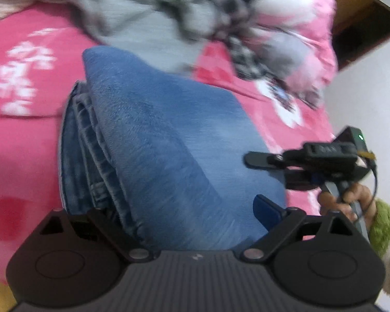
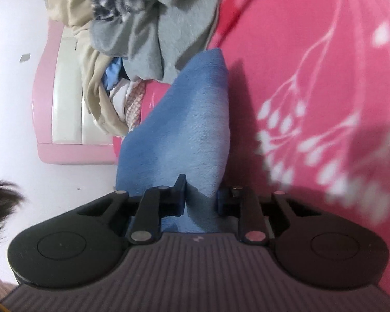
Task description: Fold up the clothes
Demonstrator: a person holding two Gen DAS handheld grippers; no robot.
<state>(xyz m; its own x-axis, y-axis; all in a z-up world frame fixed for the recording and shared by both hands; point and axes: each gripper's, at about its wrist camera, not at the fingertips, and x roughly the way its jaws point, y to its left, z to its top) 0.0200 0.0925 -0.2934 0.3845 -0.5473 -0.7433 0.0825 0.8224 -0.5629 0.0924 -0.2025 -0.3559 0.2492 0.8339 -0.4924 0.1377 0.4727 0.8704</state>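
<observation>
Jaws pinching soft folded blue fleece

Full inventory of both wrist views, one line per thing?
blue garment: 1, blue, folded on the bed, one end in the right claw
bedspread: 1, pink with white print, under everything
clothes pile: 1, grey, beige and black-white pieces, beyond the blue garment
headboard: 1, pink and cream, by the wall
left claw: 1, black, wide around the garment
right claw: 1, black, shut on the garment
hand: 1, green cuff, holding the right claw
</observation>
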